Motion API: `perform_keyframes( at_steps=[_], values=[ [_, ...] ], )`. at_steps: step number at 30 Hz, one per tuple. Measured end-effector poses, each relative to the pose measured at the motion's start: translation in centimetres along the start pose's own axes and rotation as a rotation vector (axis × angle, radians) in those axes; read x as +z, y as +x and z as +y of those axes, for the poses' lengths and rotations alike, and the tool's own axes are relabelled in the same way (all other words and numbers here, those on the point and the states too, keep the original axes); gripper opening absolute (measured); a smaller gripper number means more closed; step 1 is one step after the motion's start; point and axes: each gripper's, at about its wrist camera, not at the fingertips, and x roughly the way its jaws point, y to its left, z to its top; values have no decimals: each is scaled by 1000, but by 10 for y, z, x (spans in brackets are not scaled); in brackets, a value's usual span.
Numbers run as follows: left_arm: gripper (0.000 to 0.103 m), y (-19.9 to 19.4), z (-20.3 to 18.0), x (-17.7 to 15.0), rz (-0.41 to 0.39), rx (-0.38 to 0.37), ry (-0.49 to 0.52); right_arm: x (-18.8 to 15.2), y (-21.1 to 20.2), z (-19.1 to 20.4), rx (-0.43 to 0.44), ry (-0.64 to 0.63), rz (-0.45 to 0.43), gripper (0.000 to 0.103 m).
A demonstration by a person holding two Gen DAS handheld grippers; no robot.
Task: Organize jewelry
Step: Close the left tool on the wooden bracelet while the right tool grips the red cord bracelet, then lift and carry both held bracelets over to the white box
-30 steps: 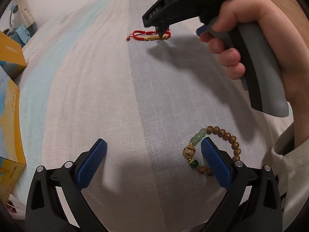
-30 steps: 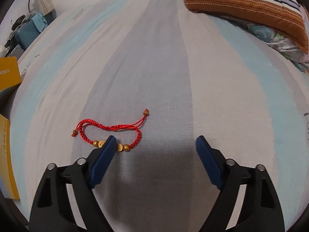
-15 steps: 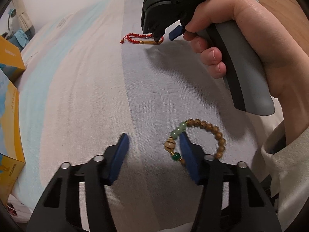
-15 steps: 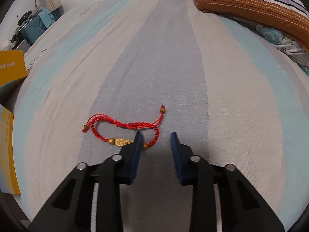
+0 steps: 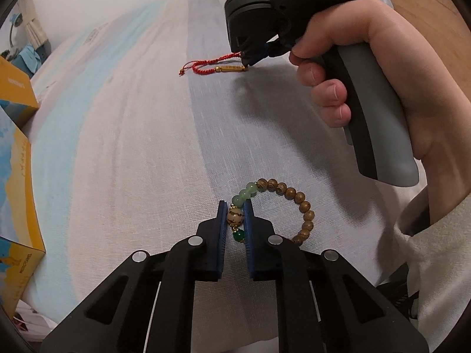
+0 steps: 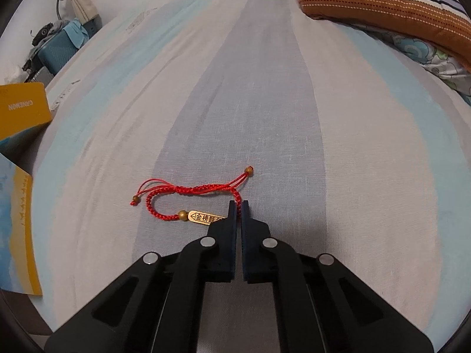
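Note:
A bracelet of brown wooden beads [image 5: 297, 198], with pale green beads, a dark green one and a big cream bead, lies on the striped bed sheet [image 5: 132, 147]. My left gripper [image 5: 235, 207] has its jaws closing, and the blue pads press the cream bead from both sides. Farther back lies a red cord bracelet [image 6: 188, 189] with a gold tag [image 6: 203, 217]. My right gripper [image 6: 238, 203] has its jaws closing too, pinching the cord at the loop's right end. From the left wrist view, the right gripper [image 5: 245, 62] points down onto the red cord bracelet [image 5: 206, 66].
Yellow and blue cardboard boxes [image 5: 17, 182] stand along the bed's left edge, also seen from the right wrist [image 6: 20, 111]. A striped pillow [image 6: 382, 3] and floral fabric lie at the back right. A person's hand [image 5: 368, 58] holds the right gripper's handle.
Both grippers went from wide open to closed. The left pads came together on the cream bead. The right pads came together on the red cord's right end.

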Motion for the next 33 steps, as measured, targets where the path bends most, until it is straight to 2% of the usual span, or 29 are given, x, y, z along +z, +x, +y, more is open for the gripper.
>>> perform_keyframes(
  at_steps=[33],
  values=[
    [10,-43,17,-1,-66,-16,-58,2,-57,-9,80,19,-103,2]
  ],
)
